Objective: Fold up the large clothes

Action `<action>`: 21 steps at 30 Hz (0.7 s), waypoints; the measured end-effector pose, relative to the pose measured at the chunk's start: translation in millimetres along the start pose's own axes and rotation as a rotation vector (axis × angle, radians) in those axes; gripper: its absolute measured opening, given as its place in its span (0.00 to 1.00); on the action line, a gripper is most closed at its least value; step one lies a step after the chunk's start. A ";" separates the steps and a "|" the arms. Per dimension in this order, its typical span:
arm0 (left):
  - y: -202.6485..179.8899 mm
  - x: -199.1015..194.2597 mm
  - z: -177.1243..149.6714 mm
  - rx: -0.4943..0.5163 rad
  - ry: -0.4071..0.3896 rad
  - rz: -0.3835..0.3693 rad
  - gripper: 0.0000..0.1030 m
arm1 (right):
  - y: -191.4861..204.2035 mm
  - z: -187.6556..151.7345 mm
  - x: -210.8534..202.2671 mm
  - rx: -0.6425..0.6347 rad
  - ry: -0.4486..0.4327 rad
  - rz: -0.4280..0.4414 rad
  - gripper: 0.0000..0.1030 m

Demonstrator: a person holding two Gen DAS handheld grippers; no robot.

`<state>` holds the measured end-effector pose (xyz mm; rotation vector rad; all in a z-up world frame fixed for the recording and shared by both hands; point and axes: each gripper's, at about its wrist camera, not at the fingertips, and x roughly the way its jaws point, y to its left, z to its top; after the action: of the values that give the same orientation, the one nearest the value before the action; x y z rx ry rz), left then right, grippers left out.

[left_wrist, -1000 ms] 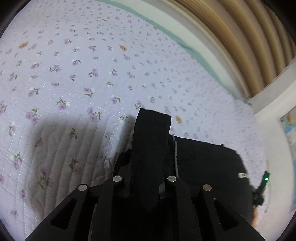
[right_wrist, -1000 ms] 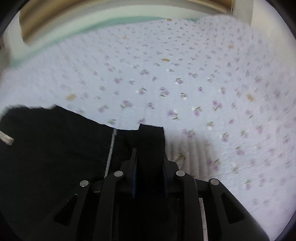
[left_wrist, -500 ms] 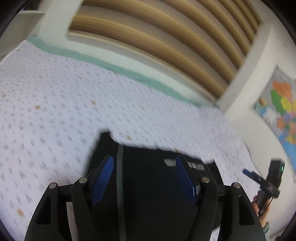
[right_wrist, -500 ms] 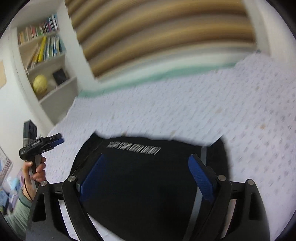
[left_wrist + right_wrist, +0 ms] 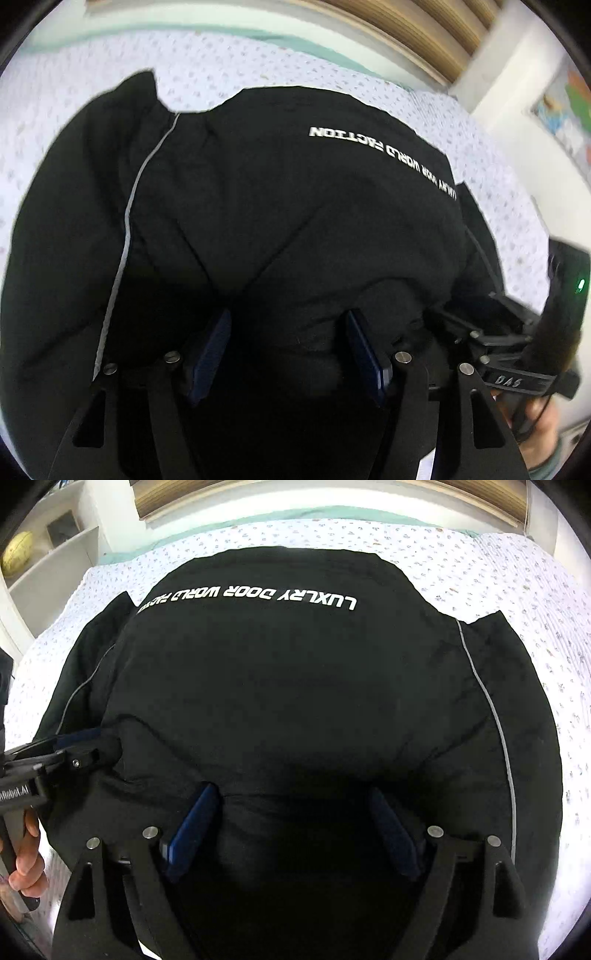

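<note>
The jacket (image 5: 295, 686) lies on the bed (image 5: 517, 576), black and puffy, with white letters (image 5: 251, 596) across it that read upside down from here. A thin grey stripe (image 5: 495, 716) runs down one side. The part with the letters sits on top of the rest, and a dark bit sticks out at each far corner.

A second ago each gripper was pinching a strip of the black cloth, far out over the flowery cover. Now both are back at the near edge and the cloth is out of them. The left gripper (image 5: 288, 343) has its blue pads wide apart, though a bit less wide than half a second ago. The right gripper (image 5: 291, 827) has just opened too, and it stands wider. Nothing is pinched in either one; the jacket only lies under them.

In the right view, the left gripper shows at the side, held by a hand (image 5: 27, 864), with its tips just over the jacket's edge (I cannot tell if they touch it).

So this fold looks done and let go. I think the next job is to pick new spots to grab, maybe the sides, to make the jacket smaller.
</note>
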<state>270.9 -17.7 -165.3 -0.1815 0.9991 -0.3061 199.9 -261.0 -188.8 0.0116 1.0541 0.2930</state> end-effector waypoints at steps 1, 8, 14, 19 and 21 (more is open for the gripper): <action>-2.2 -4.1 -0.8 0.011 -0.012 0.005 0.63 | -1.5 0.6 -3.4 0.006 0.004 0.010 0.85; -37.7 -48.1 48.1 0.076 -0.119 0.000 0.64 | -10.4 50.6 -53.5 0.047 -0.159 -0.018 0.85; -6.2 42.9 99.0 -0.125 0.124 -0.047 0.64 | -30.7 71.5 36.9 0.104 0.077 0.017 0.89; -4.6 57.6 94.7 -0.101 0.116 -0.012 0.64 | -23.5 63.0 38.9 0.075 0.033 -0.010 0.91; -11.0 43.6 86.1 -0.062 0.082 -0.005 0.64 | -28.8 62.2 30.5 0.085 0.006 0.017 0.91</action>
<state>363.9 -41.8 -151.2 -0.2296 1.0899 -0.2888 273.9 -273.2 -188.2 0.0964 1.0721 0.2634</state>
